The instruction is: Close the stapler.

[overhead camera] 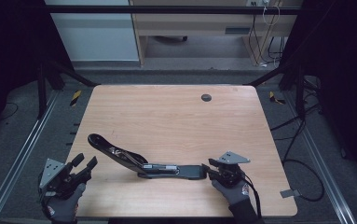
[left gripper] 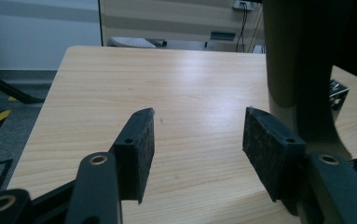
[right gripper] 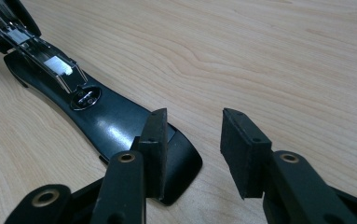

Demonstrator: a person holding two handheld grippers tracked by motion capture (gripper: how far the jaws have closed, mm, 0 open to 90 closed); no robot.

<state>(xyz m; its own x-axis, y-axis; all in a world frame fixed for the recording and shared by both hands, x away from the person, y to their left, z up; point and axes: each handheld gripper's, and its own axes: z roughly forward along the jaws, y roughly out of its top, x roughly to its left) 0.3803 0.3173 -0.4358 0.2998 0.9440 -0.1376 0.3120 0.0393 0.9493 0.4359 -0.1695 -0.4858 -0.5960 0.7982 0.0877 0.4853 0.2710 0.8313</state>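
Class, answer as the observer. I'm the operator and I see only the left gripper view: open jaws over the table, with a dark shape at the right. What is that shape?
Observer: Probably the raised arm of a black stapler, which lies swung open by your left gripper.
Operator: Where is the right gripper?
Observer: The right gripper is at the stapler's flat base end.
Operator: Is it gripping?
Observer: No. Its jaws are open, one pad at the base tip.

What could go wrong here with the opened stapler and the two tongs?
The right tongs stand open at the tip of the stapler's base, one pad over it; closing there may only clip the edge, so the stapler could slide. Its raised arm may swing down if nudged by the open left tongs nearby.
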